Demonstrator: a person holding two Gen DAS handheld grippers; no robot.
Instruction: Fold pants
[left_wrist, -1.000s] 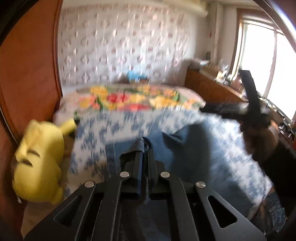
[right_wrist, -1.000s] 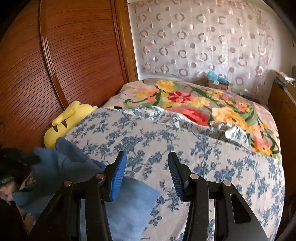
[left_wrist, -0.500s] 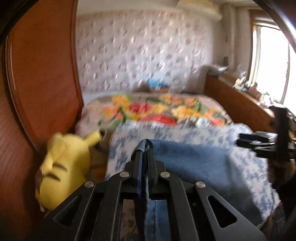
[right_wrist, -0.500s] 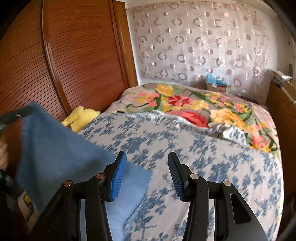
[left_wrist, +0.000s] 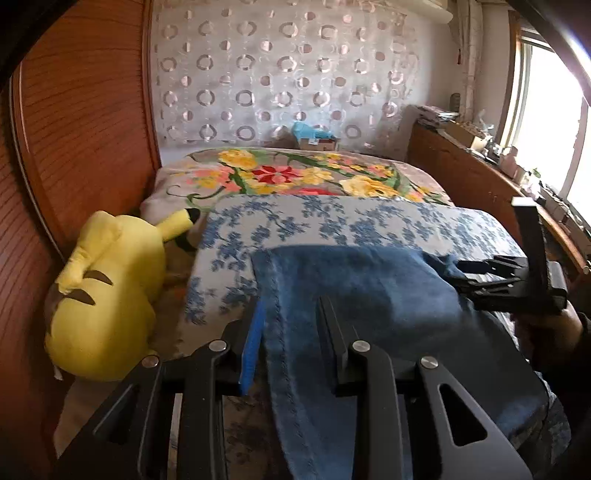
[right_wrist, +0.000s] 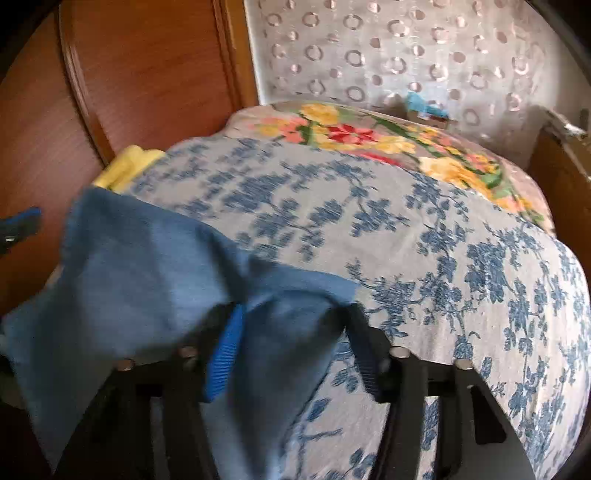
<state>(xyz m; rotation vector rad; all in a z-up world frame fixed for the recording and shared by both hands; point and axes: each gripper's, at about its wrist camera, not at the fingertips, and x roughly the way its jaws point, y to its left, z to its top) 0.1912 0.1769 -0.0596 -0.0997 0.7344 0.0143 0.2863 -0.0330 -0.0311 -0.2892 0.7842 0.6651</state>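
Observation:
The blue denim pants (left_wrist: 362, 295) lie across the near end of the bed on the blue-flowered bedspread (left_wrist: 295, 221). My left gripper (left_wrist: 291, 332) is opening; the pants' seamed left edge runs between its jaws, and the pads stand off the cloth. In the left wrist view my right gripper (left_wrist: 517, 280) sits at the pants' right corner, in a hand. In the blurred right wrist view the pants (right_wrist: 147, 266) drape over and between the fingers of my right gripper (right_wrist: 295, 350). Its jaws are opening wide and are not pressing the cloth.
A yellow plush toy (left_wrist: 107, 295) lies between the bed and the wooden wardrobe door (left_wrist: 74, 129) on the left. A bright floral blanket (left_wrist: 295, 177) covers the far half of the bed. A wooden cabinet (left_wrist: 461, 177) and a window line the right side.
My left gripper was shut on the pants' edge and has opened. Both grippers came down, the pants dropped onto the bedspread, and the right jaws spread wider with cloth over them.

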